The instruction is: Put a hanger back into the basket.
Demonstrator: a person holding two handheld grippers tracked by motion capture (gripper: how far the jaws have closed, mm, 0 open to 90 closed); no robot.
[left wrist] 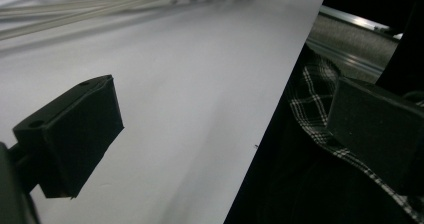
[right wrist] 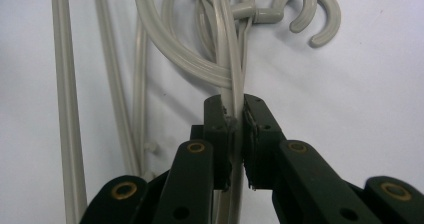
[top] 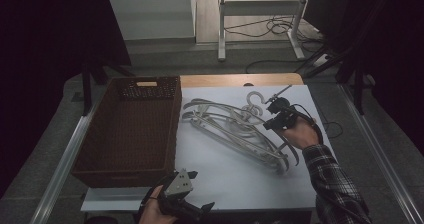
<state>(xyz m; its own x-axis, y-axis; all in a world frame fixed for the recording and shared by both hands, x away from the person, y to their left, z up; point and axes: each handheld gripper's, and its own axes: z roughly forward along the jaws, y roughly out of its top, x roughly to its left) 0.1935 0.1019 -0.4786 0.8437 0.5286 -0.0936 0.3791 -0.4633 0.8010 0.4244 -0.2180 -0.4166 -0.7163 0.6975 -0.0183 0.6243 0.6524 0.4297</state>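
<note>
light: dim | floor [top: 165, 59]: grey, cables [top: 270, 29] strewn | wall panel [top: 150, 14]: pale | metal stand [top: 260, 19]: placed behind worktop [top: 240, 80]

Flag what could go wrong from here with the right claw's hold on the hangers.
1. The right claw is shut on a thin bar in a tangled pile of hangers; lifting may drag several along or drop them.
2. The grip sits near the hooks, away from the middle, so the hanger could swing or slip out.
3. The basket has high walls; a long hanger might catch its rim. The left claw is open over the table's edge, not steadying anything.
</note>
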